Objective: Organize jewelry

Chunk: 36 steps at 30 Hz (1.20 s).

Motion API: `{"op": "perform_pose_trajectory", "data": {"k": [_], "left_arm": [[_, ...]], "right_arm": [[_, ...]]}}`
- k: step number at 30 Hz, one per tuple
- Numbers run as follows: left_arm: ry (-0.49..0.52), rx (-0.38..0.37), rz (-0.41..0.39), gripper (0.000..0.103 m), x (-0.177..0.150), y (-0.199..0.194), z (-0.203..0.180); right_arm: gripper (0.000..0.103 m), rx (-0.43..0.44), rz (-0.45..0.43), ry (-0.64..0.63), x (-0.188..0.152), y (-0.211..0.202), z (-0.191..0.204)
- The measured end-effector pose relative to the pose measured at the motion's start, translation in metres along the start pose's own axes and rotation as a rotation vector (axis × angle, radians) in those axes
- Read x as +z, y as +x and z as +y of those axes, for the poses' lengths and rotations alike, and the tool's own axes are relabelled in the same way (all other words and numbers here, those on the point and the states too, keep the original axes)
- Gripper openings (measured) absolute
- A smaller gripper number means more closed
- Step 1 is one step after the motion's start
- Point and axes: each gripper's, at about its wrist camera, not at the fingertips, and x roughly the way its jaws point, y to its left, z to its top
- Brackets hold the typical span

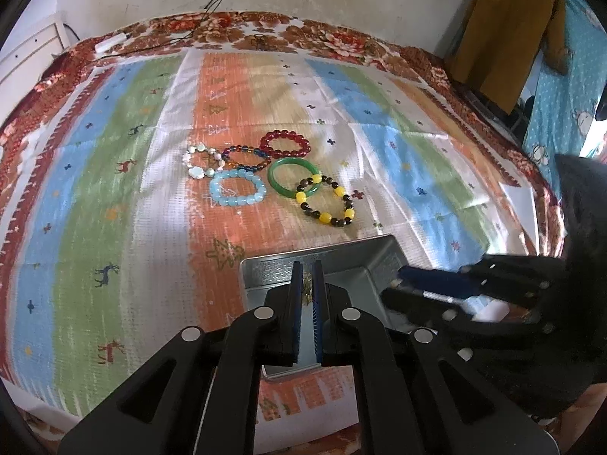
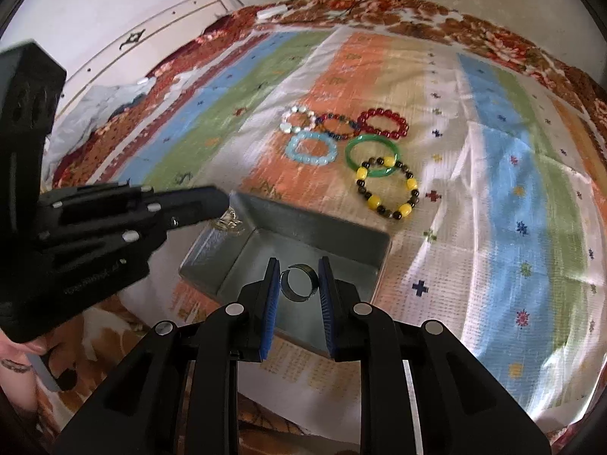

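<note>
Jaws: left gripper (image 1: 308, 284) clamped on small silvery chain trinket (image 2: 227, 222); right gripper (image 2: 297, 284) parted around dark open ring (image 2: 299, 282), over grey metal tin (image 2: 341, 235); contact indeterminate.

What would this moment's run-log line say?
left tool: shut on small chain piece over tin | right tool: open around ring | six bracelets on cloth

Both wrist views look down from close above the grey tin (image 1: 375, 265) (image 2: 303, 235), left and right, facing the far bracelets (image 1: 265, 174) (image 2: 349, 144) both share.
</note>
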Motion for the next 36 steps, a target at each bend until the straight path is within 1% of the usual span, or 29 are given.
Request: {"op": "perform_pose_trajectory", "data": {"k": [1,2,4,6,7,8,9,12,15,17,19,20,21,22,25,28,30,32,36], "left_arm": [[-0.007,0.0,-0.005,0.019,0.001,0.0,0.001],[-0.011,0.0,-0.009,0.025,0.001,-0.001,0.002],[-0.019,0.007,-0.015,0.025,0.003,-0.001,0.005],[-0.037,0.016,-0.021,0.027,0.005,-0.002,0.01],[-0.046,0.024,-0.023,0.03,0.006,-0.002,0.014],[-0.055,0.036,-0.027,0.034,0.008,-0.003,0.018],[-0.062,0.052,-0.033,0.036,0.009,-0.004,0.022],[-0.073,0.079,-0.046,0.044,0.013,-0.006,0.029],[-0.102,0.056,-0.068,0.047,0.019,-0.009,0.038],[-0.109,0.062,-0.078,0.056,0.021,-0.009,0.041],[-0.102,0.086,-0.084,0.059,0.023,-0.008,0.042],[-0.095,0.098,-0.085,0.062,0.024,-0.008,0.042],[-0.089,0.107,-0.086,0.065,0.025,-0.007,0.041],[-0.082,0.12,-0.09,0.07,0.026,-0.006,0.041],[-0.075,0.15,-0.102,0.081,0.031,-0.005,0.043],[-0.044,0.19,-0.095,0.081,0.036,0.0,0.043],[-0.021,0.227,-0.098,0.084,0.038,0.003,0.041],[0.001,0.253,-0.099,0.087,0.041,0.005,0.041],[0.022,0.272,-0.087,0.089,0.046,0.011,0.042]], "right_arm": [[0.026,-0.008,0.003,0.003,0.0,0.001,-0.001],[0.038,-0.018,0.005,0.002,-0.001,0.002,-0.001],[0.049,-0.046,0.0,-0.001,0.0,0.002,-0.004],[0.049,-0.067,-0.013,0.01,0.002,-0.001,-0.01],[0.05,-0.064,-0.016,0.02,0.003,-0.002,-0.013],[0.053,-0.058,-0.022,0.034,0.004,-0.003,-0.017],[0.056,-0.053,-0.027,0.049,0.005,-0.004,-0.021],[0.057,-0.052,-0.038,0.093,0.009,-0.004,-0.034],[0.058,-0.053,-0.039,0.125,0.012,-0.001,-0.044],[0.058,-0.046,-0.037,0.132,0.015,0.001,-0.047],[0.058,-0.038,-0.036,0.136,0.017,0.003,-0.049],[0.059,-0.036,-0.038,0.136,0.018,0.003,-0.049],[0.063,-0.039,-0.044,0.135,0.019,0.003,-0.049],[0.065,-0.047,-0.051,0.132,0.021,0.003,-0.049],[0.067,-0.067,-0.071,0.123,0.025,0.002,-0.051],[0.071,-0.083,-0.094,0.115,0.032,0.002,-0.055],[0.079,-0.089,-0.113,0.111,0.035,0.0,-0.057],[0.081,-0.093,-0.13,0.104,0.039,0.0,-0.06],[0.086,-0.084,-0.136,0.106,0.045,0.003,-0.064]]}}
